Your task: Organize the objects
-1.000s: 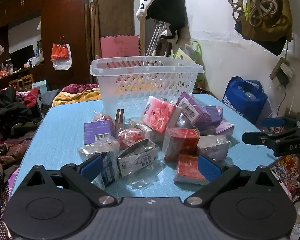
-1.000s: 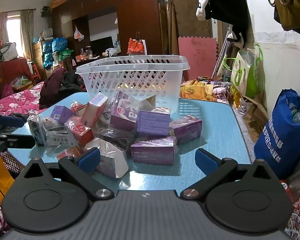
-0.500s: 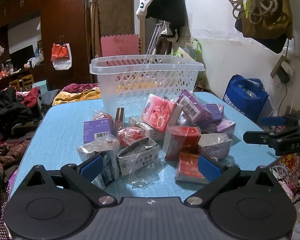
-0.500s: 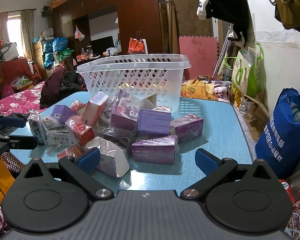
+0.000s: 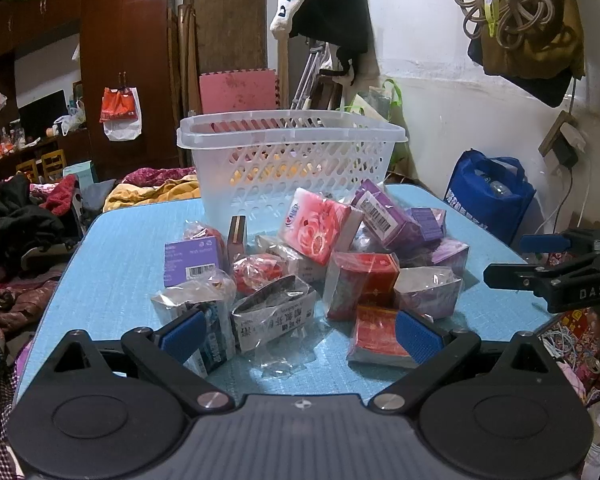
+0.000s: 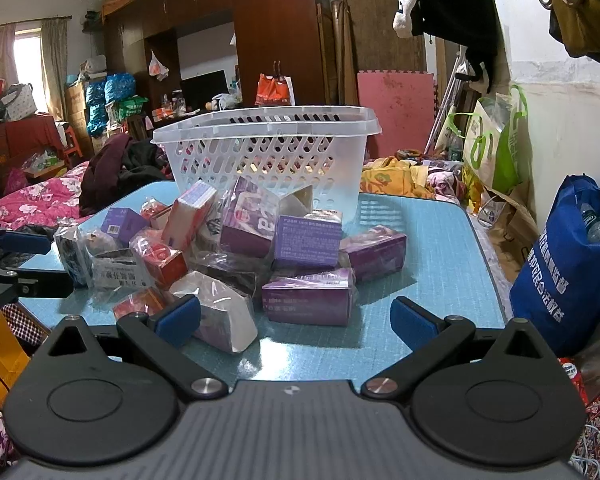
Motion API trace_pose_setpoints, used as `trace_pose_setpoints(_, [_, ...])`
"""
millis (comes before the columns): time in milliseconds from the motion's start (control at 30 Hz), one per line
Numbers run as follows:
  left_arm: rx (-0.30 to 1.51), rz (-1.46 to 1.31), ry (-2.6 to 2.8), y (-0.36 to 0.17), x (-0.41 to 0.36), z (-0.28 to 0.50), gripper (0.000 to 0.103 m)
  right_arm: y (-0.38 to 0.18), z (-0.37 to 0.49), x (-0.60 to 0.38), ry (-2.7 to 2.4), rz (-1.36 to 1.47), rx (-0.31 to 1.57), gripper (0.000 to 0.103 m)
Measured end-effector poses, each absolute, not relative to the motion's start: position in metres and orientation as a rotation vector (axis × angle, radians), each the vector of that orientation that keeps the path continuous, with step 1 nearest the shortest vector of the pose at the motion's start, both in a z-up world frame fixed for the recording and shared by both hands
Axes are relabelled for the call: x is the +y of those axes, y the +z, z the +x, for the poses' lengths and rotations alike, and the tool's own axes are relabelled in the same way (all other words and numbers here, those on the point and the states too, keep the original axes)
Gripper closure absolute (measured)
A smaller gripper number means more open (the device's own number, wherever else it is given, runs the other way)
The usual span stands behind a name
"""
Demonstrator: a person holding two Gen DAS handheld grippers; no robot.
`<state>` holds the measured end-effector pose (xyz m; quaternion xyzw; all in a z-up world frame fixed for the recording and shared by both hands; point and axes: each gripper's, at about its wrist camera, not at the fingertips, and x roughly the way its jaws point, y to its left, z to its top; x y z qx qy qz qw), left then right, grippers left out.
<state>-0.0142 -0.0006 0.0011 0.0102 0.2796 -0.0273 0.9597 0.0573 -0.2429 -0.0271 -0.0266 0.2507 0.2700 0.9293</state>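
Both tongs, left (image 5: 298, 334) and right (image 6: 296, 318), gape wide, holding nothing, hovering before the packet pile (image 5: 320, 264) on the surface (image 5: 132, 240); basically unchanged since earlier.

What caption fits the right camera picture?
Open right gripper faces wrapped boxes piled before an empty-looking white basket.

Background, off the surface. Dark brown wooden wardrobe (image 6: 272, 28) along the far wall; orange-and-white plastic bag (image 6: 275, 89) hanging on its door. Pink foam mat (image 6: 396, 114) upright against the wall. Blue fabric shopping bag (image 6: 568, 276) at right, plastic bottle inside. Green-handled white bag (image 6: 494, 140) near it. Pink floral bedding (image 6: 32, 200) at left.
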Motion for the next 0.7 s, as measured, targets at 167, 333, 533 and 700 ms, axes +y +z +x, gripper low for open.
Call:
trace_pose_setpoints(167, [0.566,0.025,-0.058,0.0007,-0.0016,-0.0138,0.001,-0.028,0.0587,-0.244,0.553,-0.053,0.518,0.0])
trace_pose_setpoints(333, [0.569,0.024,-0.059,-0.0004,-0.0021,-0.0127,0.001,-0.0279,0.059,-0.2447,0.542,-0.052,0.518,0.0])
trace_pose_setpoints(533, [0.568,0.023,-0.058,-0.0005,-0.0018,-0.0128,0.001,-0.0282,0.059,-0.2447,0.541,-0.051,0.519,0.0])
trace_pose_setpoints(700, [0.569,0.021,-0.058,-0.0008,-0.0017,-0.0125,0.001,-0.0287,0.0592,-0.2448,0.542,-0.051,0.52,0.0])
